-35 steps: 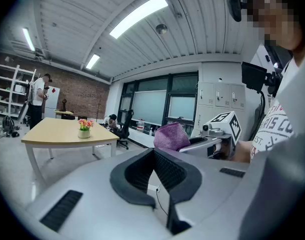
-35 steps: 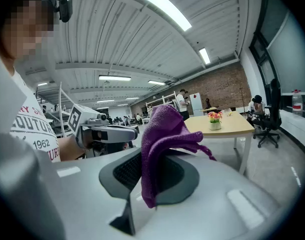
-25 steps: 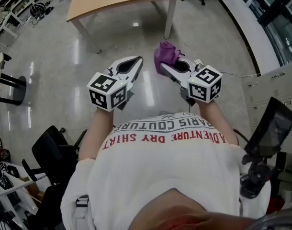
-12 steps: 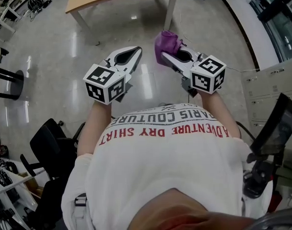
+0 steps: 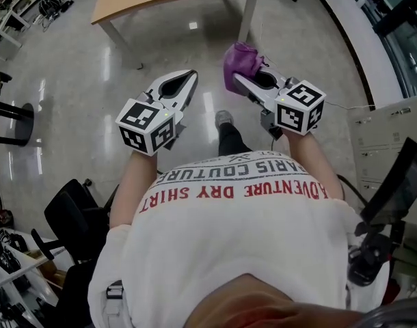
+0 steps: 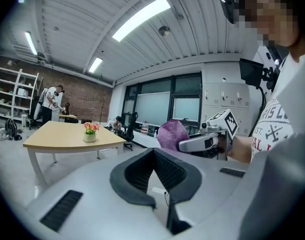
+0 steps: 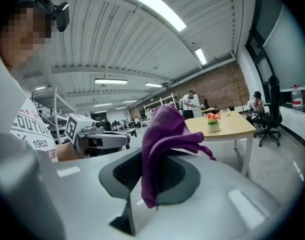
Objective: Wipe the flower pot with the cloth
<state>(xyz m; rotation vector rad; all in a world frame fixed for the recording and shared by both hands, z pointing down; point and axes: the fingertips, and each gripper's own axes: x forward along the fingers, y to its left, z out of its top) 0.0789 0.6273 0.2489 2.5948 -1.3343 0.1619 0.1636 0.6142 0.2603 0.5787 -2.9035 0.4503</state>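
The right tongs (image 5: 237,78) are closed on a purple knitted cloth (image 7: 165,134), which bunches out past their tips and hangs down in a fold between the grey pads. The left tongs (image 6: 153,151) are fully closed with nothing between them, and are held beside the right ones, level with them and a little apart, over the glossy grey floor (image 5: 72,108). The small white flower pot with pink and yellow flowers (image 6: 90,137) stands on a light wooden desk (image 6: 57,136), ahead of both tongs and well apart from them. In the right gripper view the pot sits far behind the cloth, just to its right. Neither the cloth nor the tongs touch it.
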